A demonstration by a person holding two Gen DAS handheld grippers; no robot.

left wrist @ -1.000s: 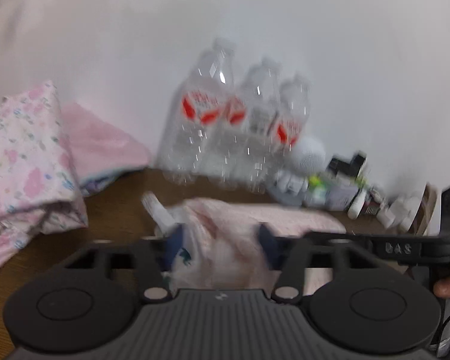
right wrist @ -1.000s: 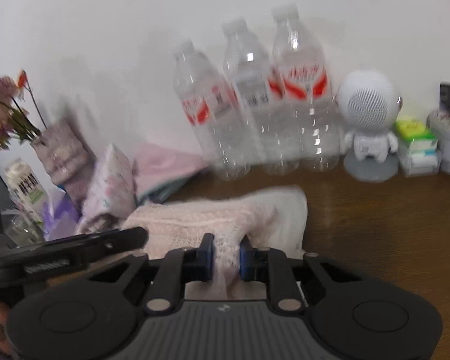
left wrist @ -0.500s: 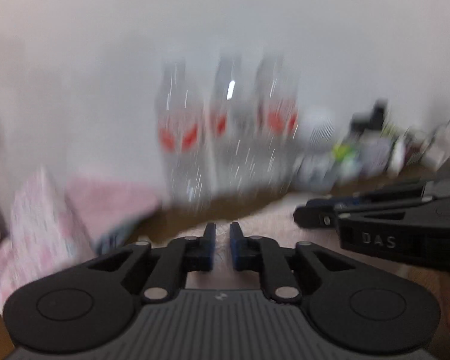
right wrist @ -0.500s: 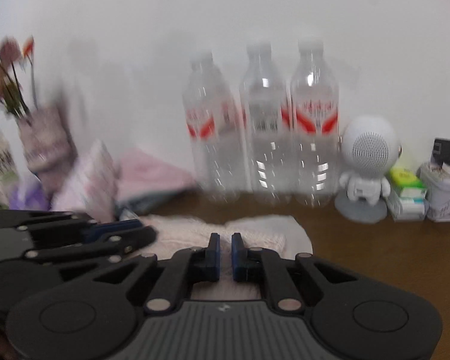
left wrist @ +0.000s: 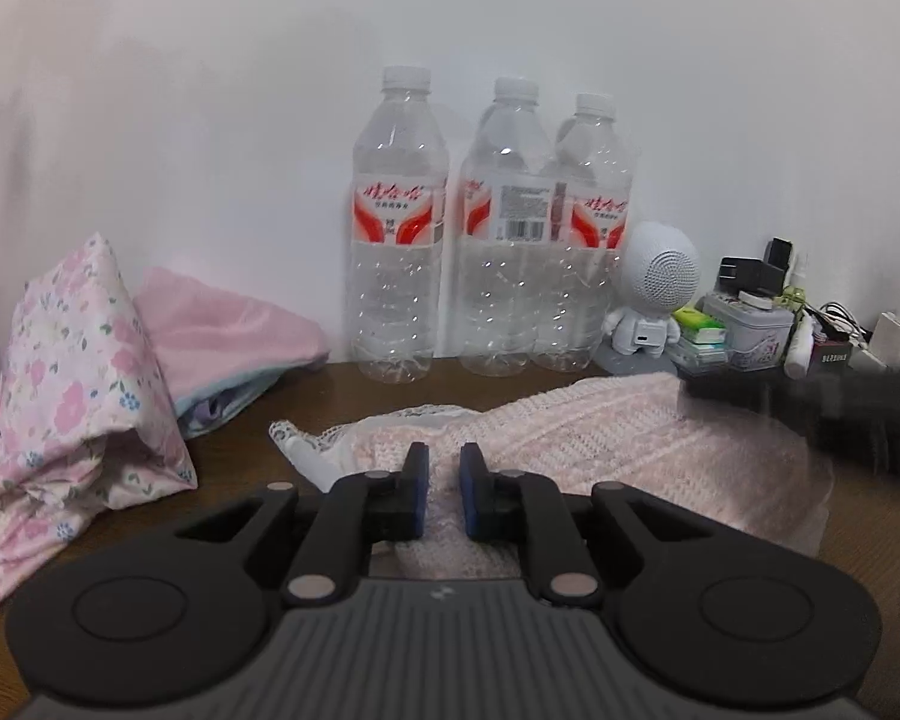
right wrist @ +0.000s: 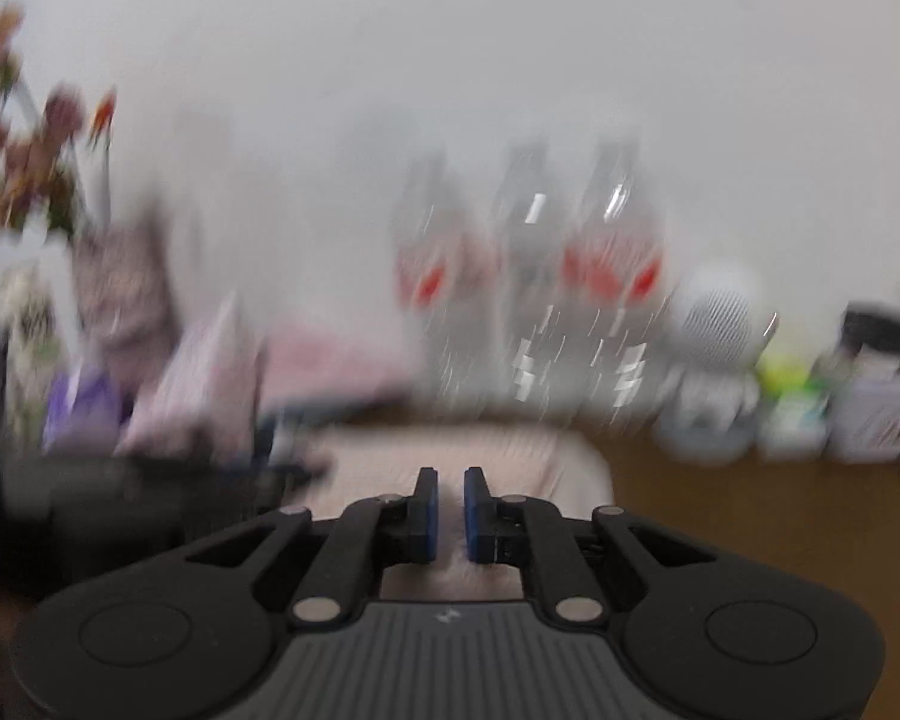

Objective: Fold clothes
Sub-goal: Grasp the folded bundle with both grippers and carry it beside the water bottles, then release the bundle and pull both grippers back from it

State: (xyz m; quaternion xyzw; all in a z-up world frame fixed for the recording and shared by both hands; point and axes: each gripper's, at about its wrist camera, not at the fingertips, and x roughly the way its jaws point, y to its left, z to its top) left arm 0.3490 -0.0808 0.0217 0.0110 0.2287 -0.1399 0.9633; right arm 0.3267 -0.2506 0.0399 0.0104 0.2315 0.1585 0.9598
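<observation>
On the left of the counter (left wrist: pixel 240 456) sits a floral bundle (left wrist: pixel 72 384); the pink knit garment (left wrist: pixel 600 444) lies flat mid-counter before the bottles (left wrist: pixel 492 228). A second ago both grippers pinched its edge; now left gripper (left wrist: pixel 440 483) and right gripper (right wrist: pixel 449 504) hang narrowly parted, grasping nothing, so a fold looks laid. Only the blurred right view shows dried flowers (right wrist: pixel 24 138).
</observation>
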